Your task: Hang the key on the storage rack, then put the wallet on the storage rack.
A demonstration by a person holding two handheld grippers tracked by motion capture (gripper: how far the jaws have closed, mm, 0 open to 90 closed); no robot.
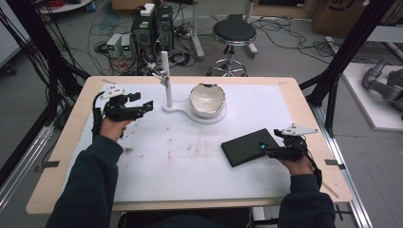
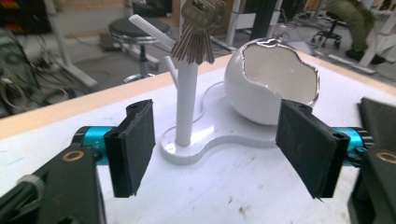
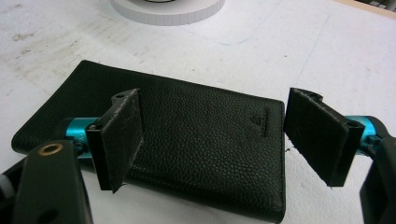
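Note:
A white stand point(image 1: 166, 85) rises from a flat base on the mat, and a bunch of keys point(image 2: 196, 37) hangs from its branch. A white egg-shaped bowl point(image 1: 207, 99) with a jagged opening sits on the same base. My left gripper point(image 1: 145, 105) is left of the stand and points at it, open, with nothing between its pads point(image 2: 135, 144). A black leather wallet point(image 1: 247, 147) lies flat at the right. My right gripper point(image 1: 266, 148) is at the wallet's right end, open. In the right gripper view its pads point(image 3: 121, 135) hover over the wallet point(image 3: 187, 121).
A white mat point(image 1: 190, 161) covers the wooden table point(image 1: 62, 156). A black stool point(image 1: 233, 33) and computer boxes point(image 1: 152, 28) with cables stand on the floor beyond the far edge. Black frame posts point(image 1: 342, 57) rise at the right.

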